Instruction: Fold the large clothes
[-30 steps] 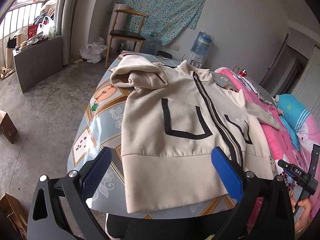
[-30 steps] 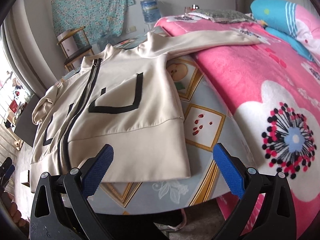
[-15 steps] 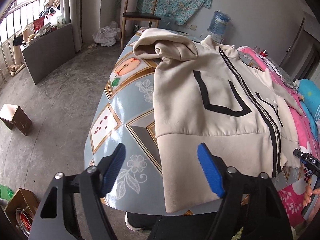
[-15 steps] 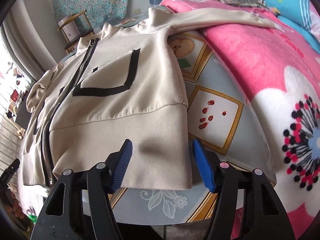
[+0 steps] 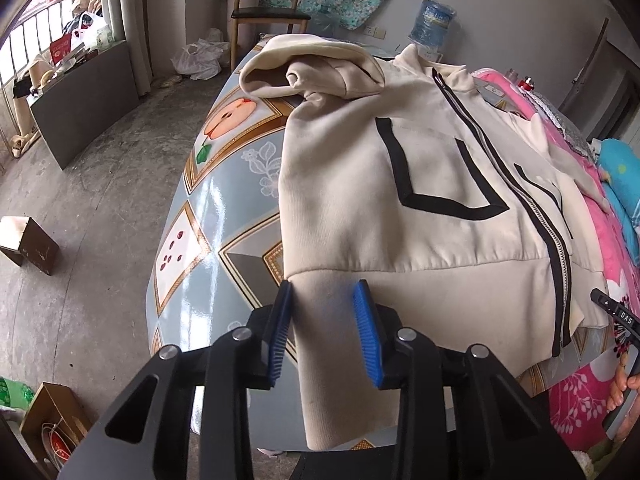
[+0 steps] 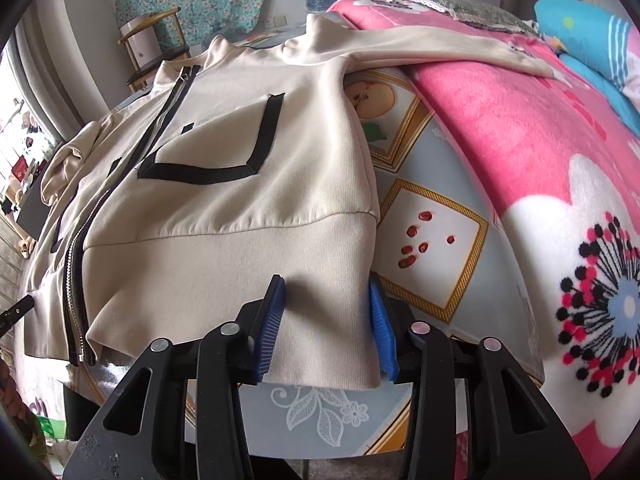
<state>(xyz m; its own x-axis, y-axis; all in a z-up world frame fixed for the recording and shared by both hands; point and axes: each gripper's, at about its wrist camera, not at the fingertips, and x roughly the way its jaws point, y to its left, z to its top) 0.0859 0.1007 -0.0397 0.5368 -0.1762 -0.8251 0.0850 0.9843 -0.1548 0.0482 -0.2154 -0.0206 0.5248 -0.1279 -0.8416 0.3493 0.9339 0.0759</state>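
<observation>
A cream zip-up jacket (image 5: 420, 168) with black trim lies front up on the patterned table (image 5: 208, 216). Its left sleeve (image 5: 312, 68) is bunched near the shoulder. Its other sleeve (image 6: 440, 48) stretches onto the pink blanket. My left gripper (image 5: 324, 328) is down over the hem's left corner, jaws closing, and the hem band lies flat between the blue pads. My right gripper (image 6: 328, 320) is down over the hem's right corner of the jacket (image 6: 240, 208), jaws closing too. One of its pads dents the cloth and the other sits at the hem's edge.
The pink flowered blanket (image 6: 520, 120) borders the table (image 6: 432, 232) on the right. A wooden chair (image 5: 268, 12) and a water bottle (image 5: 432, 20) stand beyond the table's far end. A cardboard box (image 5: 28, 244) lies on the concrete floor to the left.
Both grippers came down and closer to the hem. Their jaws narrowed from wide open to stand around the two hem corners. The jacket has not moved.
</observation>
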